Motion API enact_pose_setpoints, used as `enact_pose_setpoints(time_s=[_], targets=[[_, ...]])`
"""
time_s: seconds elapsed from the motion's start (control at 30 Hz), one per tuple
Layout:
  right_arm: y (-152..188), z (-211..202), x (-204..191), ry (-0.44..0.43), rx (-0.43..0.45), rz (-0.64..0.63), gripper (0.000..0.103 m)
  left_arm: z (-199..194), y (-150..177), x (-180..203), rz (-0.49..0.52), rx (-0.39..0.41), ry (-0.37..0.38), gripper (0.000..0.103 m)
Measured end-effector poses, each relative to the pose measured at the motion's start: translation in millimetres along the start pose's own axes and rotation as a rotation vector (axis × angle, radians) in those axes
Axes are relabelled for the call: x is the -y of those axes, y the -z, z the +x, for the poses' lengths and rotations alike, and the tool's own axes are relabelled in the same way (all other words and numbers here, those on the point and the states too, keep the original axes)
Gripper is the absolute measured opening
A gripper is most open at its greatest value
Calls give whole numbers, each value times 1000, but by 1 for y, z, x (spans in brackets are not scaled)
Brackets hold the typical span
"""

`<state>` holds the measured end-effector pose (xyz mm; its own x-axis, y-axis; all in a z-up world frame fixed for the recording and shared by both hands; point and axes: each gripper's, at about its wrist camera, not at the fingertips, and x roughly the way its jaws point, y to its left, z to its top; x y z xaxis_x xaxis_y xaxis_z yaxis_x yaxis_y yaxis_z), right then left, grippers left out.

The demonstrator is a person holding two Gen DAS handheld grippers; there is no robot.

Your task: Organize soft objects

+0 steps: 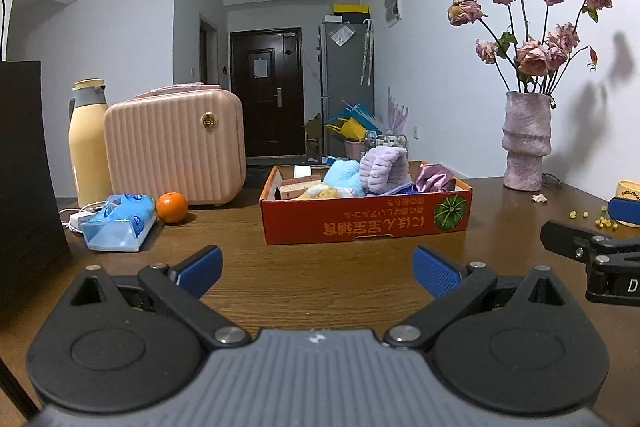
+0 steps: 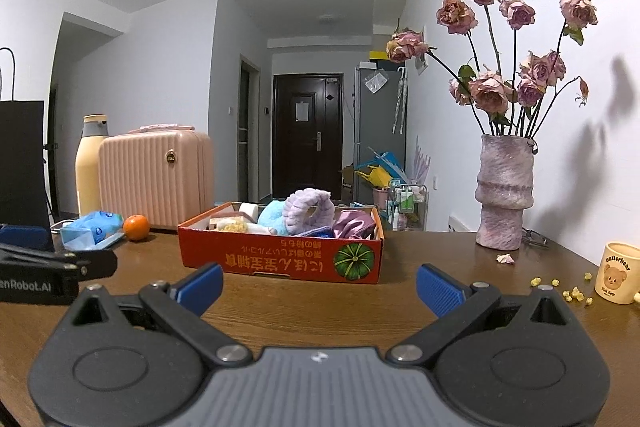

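Note:
A red cardboard box (image 1: pixel 366 225) (image 2: pixel 280 259) sits on the wooden table ahead of both grippers. Soft things fill it: a lilac fleecy headband (image 1: pixel 384 171) (image 2: pixel 306 211), a light blue plush cloth (image 1: pixel 344 177) (image 2: pixel 272 215), a shiny mauve fabric piece (image 1: pixel 434 179) (image 2: pixel 354 225) and a yellow fluffy item (image 1: pixel 320 191) (image 2: pixel 230 225). My left gripper (image 1: pixel 318 269) hovers open over bare table, short of the box, nothing between its blue pads. My right gripper (image 2: pixel 320 285) is open too, empty, just in front of the box. Each gripper shows at the edge of the other's view.
On the left stand a pink ribbed case (image 1: pixel 176 147), a cream flask (image 1: pixel 88 143), an orange (image 1: pixel 172 207), a blue tissue pack (image 1: pixel 120 221) and a black bag (image 1: pixel 24 163). On the right are a vase of dried roses (image 2: pixel 504 191), a bear mug (image 2: pixel 618 279) and scattered yellow crumbs (image 2: pixel 572 291).

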<state>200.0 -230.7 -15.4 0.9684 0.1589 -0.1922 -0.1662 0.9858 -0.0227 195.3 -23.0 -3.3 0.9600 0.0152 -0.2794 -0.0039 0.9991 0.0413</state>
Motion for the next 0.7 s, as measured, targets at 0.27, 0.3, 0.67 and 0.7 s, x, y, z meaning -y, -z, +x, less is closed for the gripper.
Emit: enact_pose_setpoints(time_s=[0.27, 0.3, 0.67, 0.7], targets=[[0, -3, 1, -1, 6, 2, 103, 0, 2, 1, 5, 9, 1, 103], [0, -3, 1, -1, 6, 2, 103, -1, 2, 1, 6, 10, 2, 103], [0, -5, 0, 0, 13, -1, 103, -4, 2, 1, 11, 20, 3, 103], [0, -5, 0, 0, 14, -1, 103, -4, 2, 1, 11, 20, 3, 103]])
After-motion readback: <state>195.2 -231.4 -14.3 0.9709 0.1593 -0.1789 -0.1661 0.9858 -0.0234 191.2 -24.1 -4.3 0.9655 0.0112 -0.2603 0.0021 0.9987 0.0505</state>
